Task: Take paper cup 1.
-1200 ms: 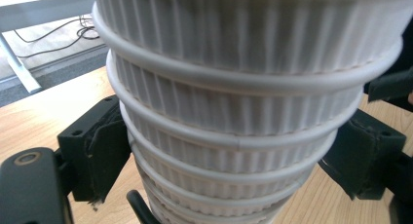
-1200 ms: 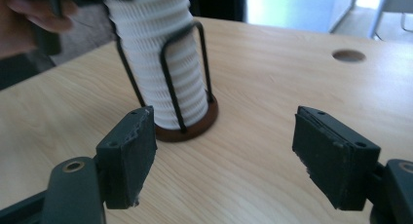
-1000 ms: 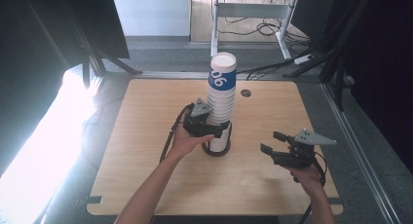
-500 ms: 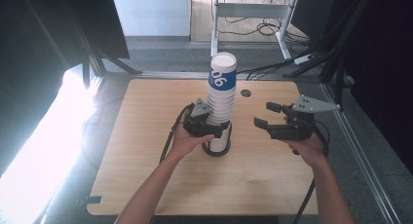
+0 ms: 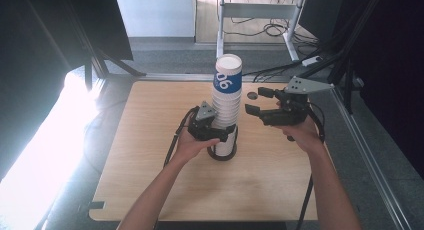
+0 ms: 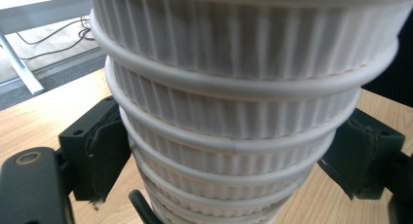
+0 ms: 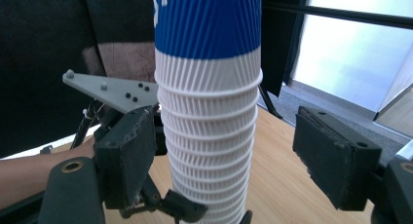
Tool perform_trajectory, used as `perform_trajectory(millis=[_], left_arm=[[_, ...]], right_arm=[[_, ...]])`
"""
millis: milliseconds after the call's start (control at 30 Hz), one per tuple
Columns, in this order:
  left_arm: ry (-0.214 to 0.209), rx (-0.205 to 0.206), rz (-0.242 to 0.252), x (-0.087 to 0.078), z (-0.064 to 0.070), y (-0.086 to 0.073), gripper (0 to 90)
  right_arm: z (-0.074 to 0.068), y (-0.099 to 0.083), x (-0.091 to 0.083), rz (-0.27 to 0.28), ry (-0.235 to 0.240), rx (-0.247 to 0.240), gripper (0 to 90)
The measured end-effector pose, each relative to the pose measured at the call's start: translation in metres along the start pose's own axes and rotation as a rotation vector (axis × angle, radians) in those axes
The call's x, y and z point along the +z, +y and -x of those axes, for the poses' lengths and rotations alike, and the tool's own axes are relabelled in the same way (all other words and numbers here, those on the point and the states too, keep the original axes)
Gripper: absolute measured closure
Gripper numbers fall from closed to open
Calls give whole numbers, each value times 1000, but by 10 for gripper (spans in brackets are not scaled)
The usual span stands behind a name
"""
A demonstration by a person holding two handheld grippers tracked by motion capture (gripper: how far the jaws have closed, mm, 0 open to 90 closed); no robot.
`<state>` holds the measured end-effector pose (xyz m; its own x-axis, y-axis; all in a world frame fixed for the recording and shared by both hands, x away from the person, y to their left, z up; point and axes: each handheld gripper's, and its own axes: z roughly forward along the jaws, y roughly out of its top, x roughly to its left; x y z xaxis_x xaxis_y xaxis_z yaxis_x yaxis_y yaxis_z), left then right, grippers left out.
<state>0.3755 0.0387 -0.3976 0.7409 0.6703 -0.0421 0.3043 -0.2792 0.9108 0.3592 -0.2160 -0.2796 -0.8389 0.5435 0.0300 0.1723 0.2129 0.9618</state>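
Observation:
A tall stack of white ribbed paper cups (image 5: 227,107), topped by a blue-banded one, stands upright on the wooden table (image 5: 150,155). My left gripper (image 5: 218,134) is shut on the low part of the stack, and in the left gripper view its pads (image 6: 104,153) press the cups (image 6: 234,112) from both sides. My right gripper (image 5: 255,101) is open, raised just right of the stack's upper half. In the right gripper view the cups (image 7: 209,136) stand between its jaws (image 7: 234,156), close to the left pad and apart from the right pad (image 7: 336,156).
A dark ring (image 5: 223,155) lies around the foot of the stack. A small dark round thing (image 5: 253,96) sits on the table behind my right gripper. Beyond the far edge are a metal frame (image 5: 260,12), cables and black stands. Bright glare covers the floor at left.
My right gripper rose from the table's front right and moved left and forward, to beside the stack. The left gripper and the stack stayed still.

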Motion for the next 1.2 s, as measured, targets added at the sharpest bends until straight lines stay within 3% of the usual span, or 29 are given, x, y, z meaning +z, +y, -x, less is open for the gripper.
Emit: perform_trajectory(millis=[700,867,1200], left_arm=[[3,0,-4,1,2,0,132],[2,-2,-4,0,1,0,131],[4,-4,-3,0,2,0,132]], right_arm=[[5,36,19,37,43,3,199],[2,47,28,44,73,-8,184],[-1,59,46,27,72,-16,171]])
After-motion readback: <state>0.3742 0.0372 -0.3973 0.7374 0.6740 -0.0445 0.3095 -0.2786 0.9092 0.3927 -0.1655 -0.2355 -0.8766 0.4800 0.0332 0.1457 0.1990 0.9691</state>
